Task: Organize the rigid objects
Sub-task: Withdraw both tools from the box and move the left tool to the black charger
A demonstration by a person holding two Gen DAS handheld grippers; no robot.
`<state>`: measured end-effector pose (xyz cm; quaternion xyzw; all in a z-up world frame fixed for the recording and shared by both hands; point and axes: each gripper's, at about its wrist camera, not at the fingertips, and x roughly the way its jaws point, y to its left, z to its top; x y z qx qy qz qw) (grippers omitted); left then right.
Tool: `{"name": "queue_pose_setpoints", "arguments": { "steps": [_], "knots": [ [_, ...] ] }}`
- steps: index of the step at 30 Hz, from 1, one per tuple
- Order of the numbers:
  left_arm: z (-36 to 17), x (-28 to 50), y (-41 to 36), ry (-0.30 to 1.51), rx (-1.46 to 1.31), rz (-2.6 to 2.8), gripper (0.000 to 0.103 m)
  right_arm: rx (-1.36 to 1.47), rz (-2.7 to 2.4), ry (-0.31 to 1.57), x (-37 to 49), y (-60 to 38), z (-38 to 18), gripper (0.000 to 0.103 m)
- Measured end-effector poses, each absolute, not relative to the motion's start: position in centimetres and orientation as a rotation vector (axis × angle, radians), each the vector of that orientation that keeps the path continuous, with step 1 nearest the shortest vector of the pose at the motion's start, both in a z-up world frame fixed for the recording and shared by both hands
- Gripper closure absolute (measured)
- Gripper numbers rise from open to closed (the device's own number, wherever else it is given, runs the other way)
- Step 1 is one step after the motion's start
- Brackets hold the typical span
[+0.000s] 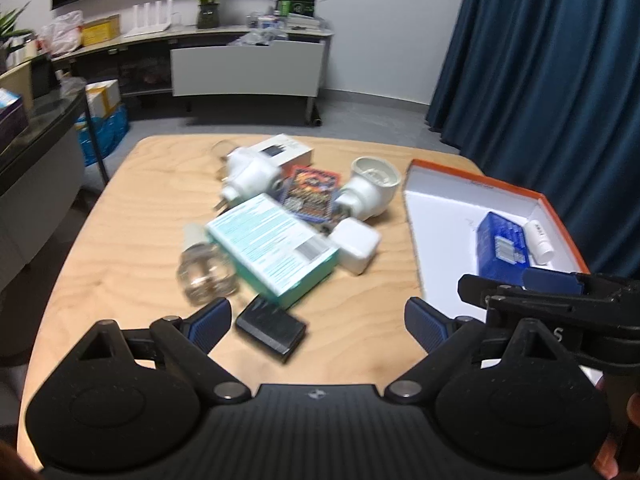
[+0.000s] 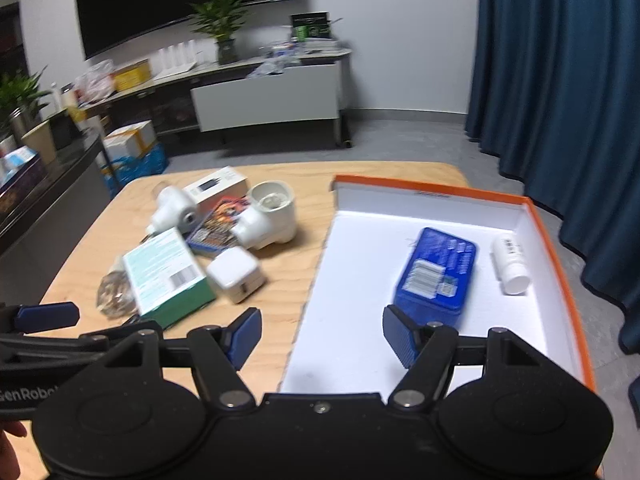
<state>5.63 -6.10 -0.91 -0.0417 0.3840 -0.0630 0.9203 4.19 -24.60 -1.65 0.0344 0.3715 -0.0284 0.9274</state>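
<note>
Both grippers are hanging over a light wooden table (image 1: 120, 240), tilted down at it, and neither one is holding anything. The left gripper (image 1: 318, 320) has its jaws spread wide, with a small black block (image 1: 272, 330) lying on the table between the blue pads, not touched by either. The right gripper (image 2: 320, 338) is spread wide too, straddling the near left wall of the orange-rimmed white box (image 2: 440, 196), nothing pinched.

The clutter sits at about 11 o'clock from the right gripper: a teal carton (image 1: 272, 248) leaning over a clear glass bottle (image 1: 204, 268) that lies at its 9 o'clock, a white square charger (image 1: 354, 246) touching the carton's far right corner, a colourful card pack (image 1: 312, 194) behind that, and two white plastic plug-in fittings (image 1: 250, 176) (image 1: 368, 190) either side of the pack. A white carton (image 1: 284, 152) sits at the far end of the pile.

Inside the box there's a blue packet (image 2: 436, 272) lying flat, and a small white bottle (image 2: 510, 266) on its side just at the packet's 3 o'clock, near the right wall.
</note>
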Motion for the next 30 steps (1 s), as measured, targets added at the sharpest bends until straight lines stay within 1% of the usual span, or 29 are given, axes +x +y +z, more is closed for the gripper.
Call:
{"name": "queue_pose_setpoints", "arguments": {
  "steps": [8, 20, 22, 24, 27, 28, 29, 30],
  "knots": [
    [-3.4, 5.4, -4.0, 0.826, -0.123, -0.036, 0.007, 0.053, -0.013, 0.789, 4.3, -22.7, -2.8, 0.023],
    [-5.8, 7.4, -3.9, 0.856, -0.105, -0.002, 0.01, 0.074, -0.012, 0.798, 4.6, -23.2, -3.4, 0.023],
    [-6.0, 7.5, -4.1, 0.837, -0.085, 0.0, 0.011, 0.067, -0.009, 0.799, 4.7, -23.1, -3.5, 0.023],
    [-6.1, 7.7, -4.4, 0.825, -0.044, -0.001, 0.015, 0.063, -0.005, 0.798, 4.7, -22.9, -3.4, 0.023],
    [-6.0, 7.3, -3.9, 0.802, -0.007, -0.034, 0.027, 0.059, -0.003, 0.794, 4.7, -23.0, -3.3, 0.023],
    [-6.0, 7.2, -3.6, 0.797, 0.001, -0.041, 0.034, 0.06, -0.003, 0.794, 4.7, -23.0, -3.3, 0.023],
    [-6.0, 7.0, -3.2, 0.794, 0.006, -0.05, 0.036, 0.061, -0.006, 0.792, 4.7, -23.1, -3.3, 0.023],
    [-5.9, 6.8, -2.7, 0.793, 0.011, -0.056, 0.036, 0.064, -0.009, 0.793, 4.8, -23.2, -3.3, 0.023]
  ]
}}
